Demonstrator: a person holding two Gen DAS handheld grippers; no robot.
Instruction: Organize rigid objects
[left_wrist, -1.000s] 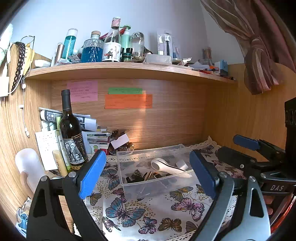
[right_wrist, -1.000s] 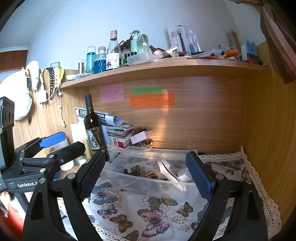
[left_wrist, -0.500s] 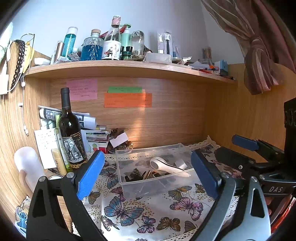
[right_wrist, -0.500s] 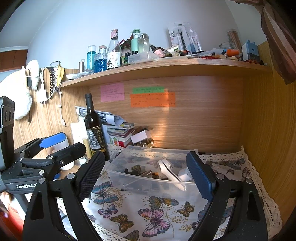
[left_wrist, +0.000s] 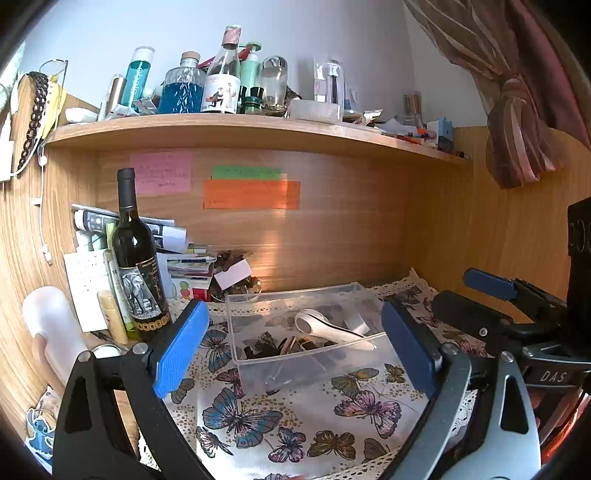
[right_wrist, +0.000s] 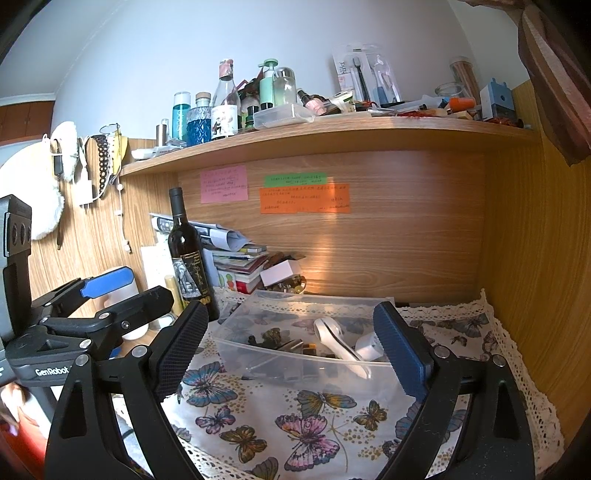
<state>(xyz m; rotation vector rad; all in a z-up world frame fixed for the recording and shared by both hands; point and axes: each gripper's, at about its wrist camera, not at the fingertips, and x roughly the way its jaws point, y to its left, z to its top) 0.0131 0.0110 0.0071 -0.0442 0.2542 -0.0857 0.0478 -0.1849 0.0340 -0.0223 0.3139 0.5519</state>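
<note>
A clear plastic box (left_wrist: 258, 365) (right_wrist: 240, 343) stands on the butterfly cloth (left_wrist: 258, 417) (right_wrist: 295, 424). It holds a white handheld device (left_wrist: 325, 328) (right_wrist: 336, 338) and several small dark items (left_wrist: 280, 343). My left gripper (left_wrist: 295, 347) is open and empty, held back from the box on its near side. My right gripper (right_wrist: 291, 347) is open and empty, also short of the box. Each gripper shows at the edge of the other's view, the right one (left_wrist: 491, 295) and the left one (right_wrist: 110, 291).
A dark wine bottle (left_wrist: 138, 266) (right_wrist: 188, 258) stands left of the box before stacked books and papers (right_wrist: 236, 258). A white bottle (left_wrist: 51, 328) is at far left. A crowded shelf (left_wrist: 258, 129) runs overhead. Wooden walls (right_wrist: 524, 277) close the back and right.
Both views have drawn back and tilted slightly; the box sits a little lower and farther. Both grippers stay open and empty.
</note>
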